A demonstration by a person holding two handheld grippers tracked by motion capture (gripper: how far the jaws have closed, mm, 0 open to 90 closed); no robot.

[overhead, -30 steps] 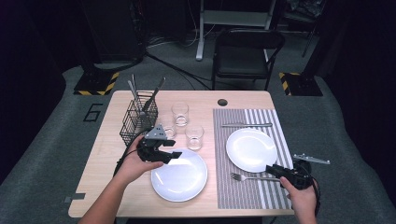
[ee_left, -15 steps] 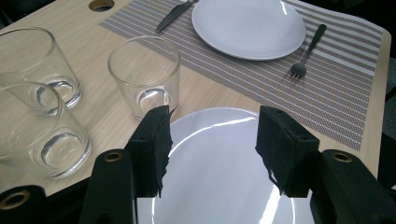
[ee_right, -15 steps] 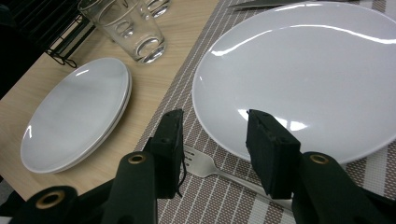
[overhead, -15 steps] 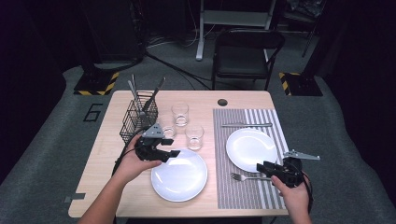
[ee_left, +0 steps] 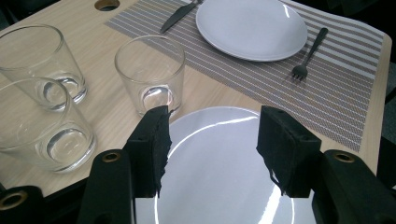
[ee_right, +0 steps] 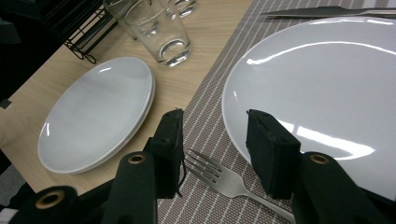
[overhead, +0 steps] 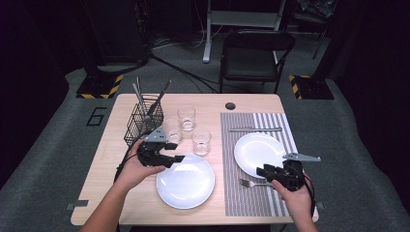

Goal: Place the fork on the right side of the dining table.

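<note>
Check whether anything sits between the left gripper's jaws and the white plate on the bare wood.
Nothing visible does. The left gripper hangs with open jaws right over the near rim of the plate. The closest glass stands beyond the rim, off to the side.

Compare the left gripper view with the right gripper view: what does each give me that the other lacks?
Left gripper view alone: the table's round hole, and three glasses complete. Right gripper view alone: the black wire basket, and the fork lying under the right hand-held gripper, whose jaws stand open. Both share: the plate on the wood, the plate on the striped mat, the knife.
</note>
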